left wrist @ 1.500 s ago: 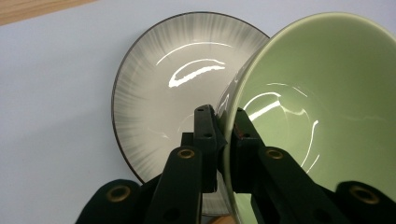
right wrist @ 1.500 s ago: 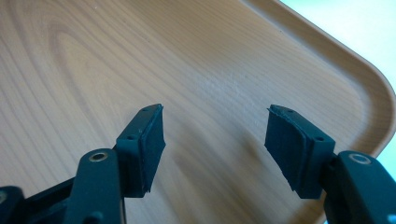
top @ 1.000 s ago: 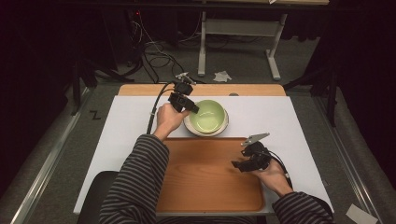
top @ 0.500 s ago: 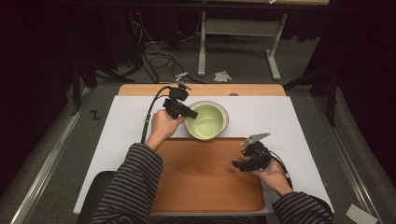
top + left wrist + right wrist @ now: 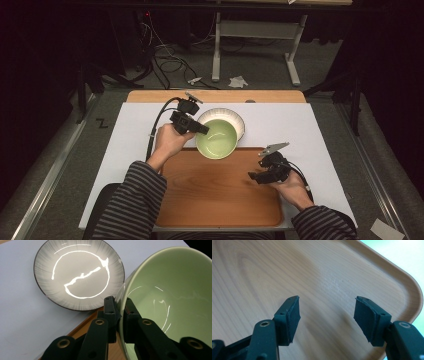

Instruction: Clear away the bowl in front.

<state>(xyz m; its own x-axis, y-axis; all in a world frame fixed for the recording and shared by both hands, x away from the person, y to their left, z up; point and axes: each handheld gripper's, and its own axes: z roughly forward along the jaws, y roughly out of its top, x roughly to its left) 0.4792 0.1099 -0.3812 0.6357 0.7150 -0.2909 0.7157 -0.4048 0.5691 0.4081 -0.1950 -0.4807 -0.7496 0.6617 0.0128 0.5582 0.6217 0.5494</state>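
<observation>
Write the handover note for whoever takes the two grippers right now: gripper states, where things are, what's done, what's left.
Left gripper: shut on the rim of the green bowl, holding it tilted, lifted off the grey plate.
Right gripper: open, idle above the wooden tray.
Grey plate sits on the white table cover, just beyond the tray.
Done: bowl gripped and lifted from the plate.
Left: probably set the bowl on the tray, then release; the plate may follow.

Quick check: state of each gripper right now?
Left gripper: closed on the rim of the green bowl, lifted beside the grey plate.
Right gripper: open, holding nothing, over the wooden tray.
</observation>
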